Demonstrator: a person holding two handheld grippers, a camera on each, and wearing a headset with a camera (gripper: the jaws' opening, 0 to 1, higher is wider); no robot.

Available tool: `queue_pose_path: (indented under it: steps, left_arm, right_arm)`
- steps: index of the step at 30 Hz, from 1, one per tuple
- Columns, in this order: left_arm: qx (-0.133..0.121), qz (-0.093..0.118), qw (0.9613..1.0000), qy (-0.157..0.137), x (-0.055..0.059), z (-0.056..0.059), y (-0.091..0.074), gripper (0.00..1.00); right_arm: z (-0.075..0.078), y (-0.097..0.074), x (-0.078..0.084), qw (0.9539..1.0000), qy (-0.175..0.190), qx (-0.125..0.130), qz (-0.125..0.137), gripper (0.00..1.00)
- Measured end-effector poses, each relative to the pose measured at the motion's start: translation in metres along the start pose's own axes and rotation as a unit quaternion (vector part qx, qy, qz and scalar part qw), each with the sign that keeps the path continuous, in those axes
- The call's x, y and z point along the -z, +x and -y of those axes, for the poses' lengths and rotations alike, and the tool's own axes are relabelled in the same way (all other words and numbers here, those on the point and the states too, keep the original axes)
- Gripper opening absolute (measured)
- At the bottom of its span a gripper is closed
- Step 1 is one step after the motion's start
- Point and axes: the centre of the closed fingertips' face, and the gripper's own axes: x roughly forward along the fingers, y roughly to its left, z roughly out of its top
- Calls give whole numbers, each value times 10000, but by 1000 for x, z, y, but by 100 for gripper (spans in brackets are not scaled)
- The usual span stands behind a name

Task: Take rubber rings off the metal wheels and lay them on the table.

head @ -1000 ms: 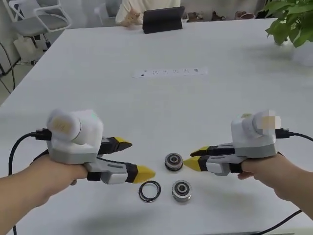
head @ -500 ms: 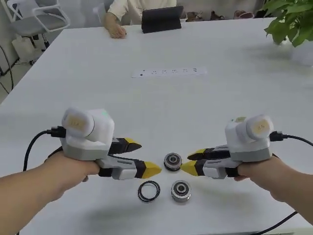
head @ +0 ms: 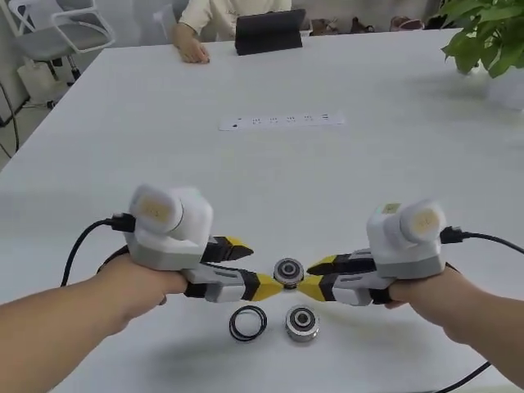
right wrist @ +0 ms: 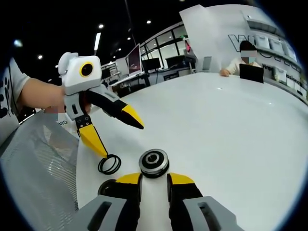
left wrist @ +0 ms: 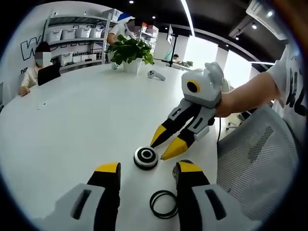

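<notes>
Right gripper view: nearer wheel (right wrist: 105, 186) half-hidden behind tongs (right wrist: 154, 179).

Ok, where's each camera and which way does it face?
Head view: headset, looking down at the table; forearms, left gripper and right gripper show.
Left gripper view: rides the left gripper, faces the far wheel and right gripper; own jaws, right forearm show.
Right gripper view: rides the right gripper, faces the left gripper; own jaws, left arm show.
Shared: far wheel, ring.

Shiny metal wheels (head: 288, 271), matt blk rubber rings (head: 248, 322), smooth white table (head: 327, 180).
</notes>
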Motion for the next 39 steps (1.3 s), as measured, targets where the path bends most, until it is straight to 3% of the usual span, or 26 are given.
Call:
queue_pose_path:
  steps: [21, 35, 39]
  left_arm:
    - [179, -187, 9996, 144, 0, 9, 27, 28]
    - [54, -251, 9994, 210, 0, 2, 35, 18]
    - [45, -305, 9983, 489, 0, 5, 37, 16]
  right_arm:
    - [1, 4, 2, 10000, -55, 35, 73, 13]
    - [1, 4, 2, 9999, -13, 28, 127, 11]
    - [1, 4, 2, 9999, -14, 36, 138, 11]
